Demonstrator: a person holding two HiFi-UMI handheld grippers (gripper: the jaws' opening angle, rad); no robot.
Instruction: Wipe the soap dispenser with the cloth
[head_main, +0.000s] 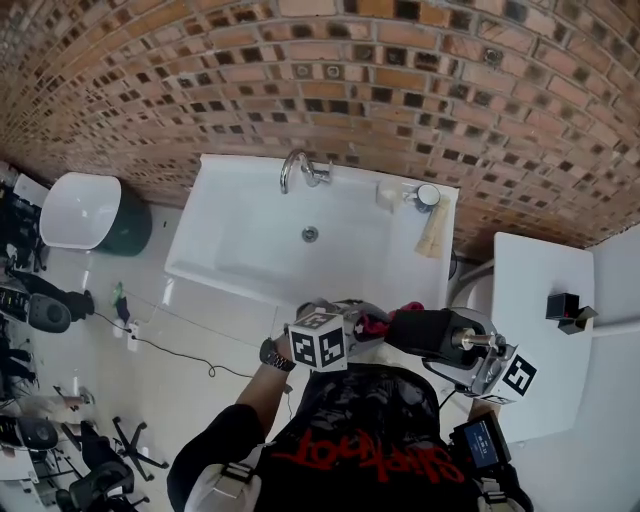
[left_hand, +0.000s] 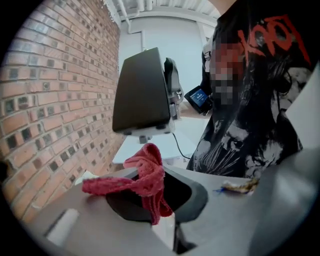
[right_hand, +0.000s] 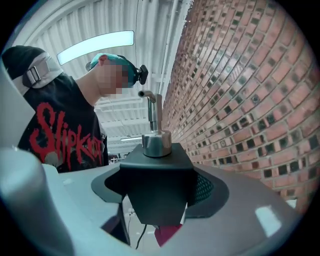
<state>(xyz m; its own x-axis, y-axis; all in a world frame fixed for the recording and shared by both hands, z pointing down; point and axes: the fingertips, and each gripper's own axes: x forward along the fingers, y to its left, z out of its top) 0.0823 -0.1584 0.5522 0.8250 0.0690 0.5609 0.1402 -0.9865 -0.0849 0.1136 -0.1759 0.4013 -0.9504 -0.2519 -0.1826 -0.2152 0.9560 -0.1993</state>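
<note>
Your left gripper (left_hand: 152, 202) is closed on a crumpled red terry cloth (left_hand: 146, 176), which bunches up over the jaws and trails to one side. Your right gripper (right_hand: 161, 212) is clamped, jaws wide, around the black, square-bodied plastic soap dispenser (right_hand: 157, 182); its steel pump (right_hand: 156, 140) stands up above the grip.

You hold both in the air in front of your chest, off the near right corner of the white rectangular sink (head_main: 245, 235), so the dispenser rests on nothing. From the left gripper view one flat black face of it hangs just above and beyond the cloth, with a gap between them. From the head view the two sit side by side, too close to tell apart.

You have both things in hand and lined up, but no view shows the cloth on the dispenser. Nothing on the matte surface tells which faces are clean, so treat the wiping of body and pump as yet to do.
</note>
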